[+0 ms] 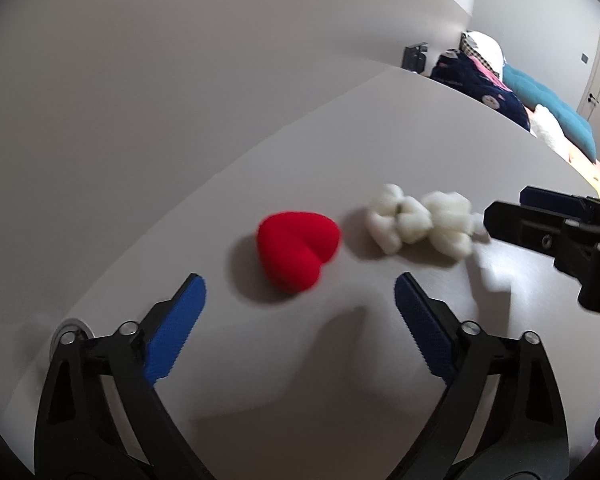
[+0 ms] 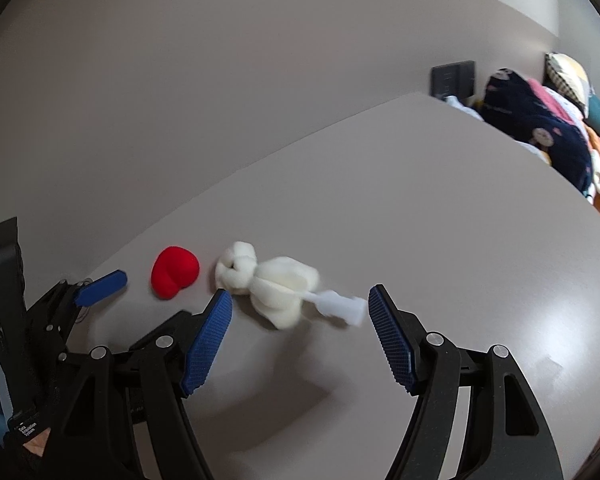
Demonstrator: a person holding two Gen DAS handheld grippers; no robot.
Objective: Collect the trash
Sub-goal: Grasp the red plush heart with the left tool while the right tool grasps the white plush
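Trash here is two soft things on the pale worktop (image 1: 380,128): a red heart-shaped piece (image 1: 298,250) and, just beside it on its right, a white fluffy clump (image 1: 418,220) with a flat white tag (image 2: 336,304) trailing from its far end. Taking the red piece as the landmark, the left claw (image 1: 300,320) hovers just short of it, blue pads spread wide with nothing between them, the red piece lying ahead of the gap. The right claw (image 2: 300,336) sits to the red piece's right, its pads parted and empty, the white clump and tag lying just ahead of the gap, untouched.

The left wrist view alone shows a round metal fitting (image 1: 70,332) set in the worktop, left of the red piece. The right wrist view shows the tag sharply, where the left blurs it. Both show a heap of patterned bedding (image 2: 540,128) past the worktop's far edge.
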